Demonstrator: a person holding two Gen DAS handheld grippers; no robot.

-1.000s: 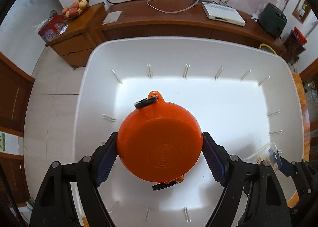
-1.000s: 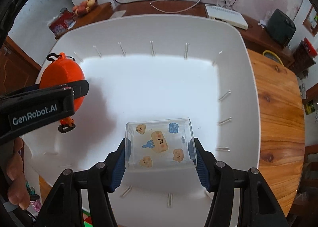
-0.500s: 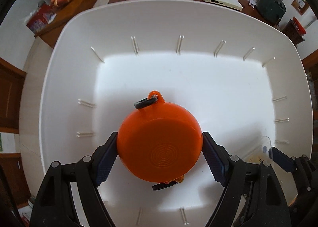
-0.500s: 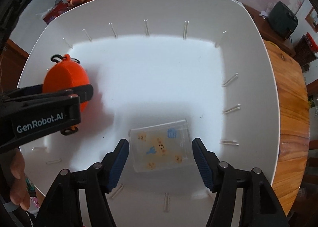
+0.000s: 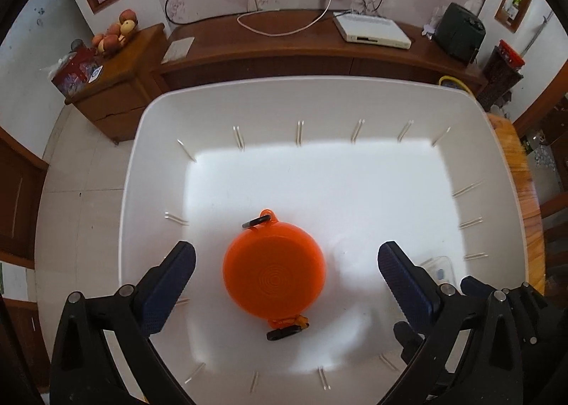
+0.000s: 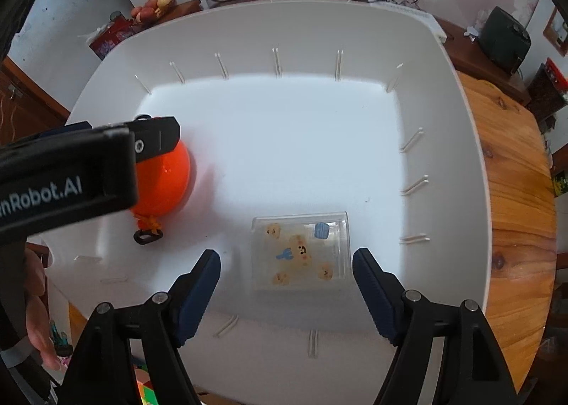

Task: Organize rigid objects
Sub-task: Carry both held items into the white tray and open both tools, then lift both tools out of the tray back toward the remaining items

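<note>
- The orange ball [image 5: 273, 268] lies on the floor of the big white tub [image 5: 319, 103], near its left side.
- The left tool [image 5: 284, 280] has just been opening; its jaws stand wide apart, clear of the ball between them.
- The clear box [image 6: 300, 250] lies in the tub too.
- The right tool [image 6: 285, 291] has just been opening; its jaws are apart, not touching the box.
- The tub sits on a wooden desk [image 6: 511, 192].

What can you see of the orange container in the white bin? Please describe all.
The orange container is round, of glossy plastic, with faint concentric rings on its upward face. An orange loop with a black clip sits at its far edge, another at its near edge. It lies on the floor of the bin, toward the left. The left gripper has just opened; its pads stand clear on both sides, touching nothing.
</note>
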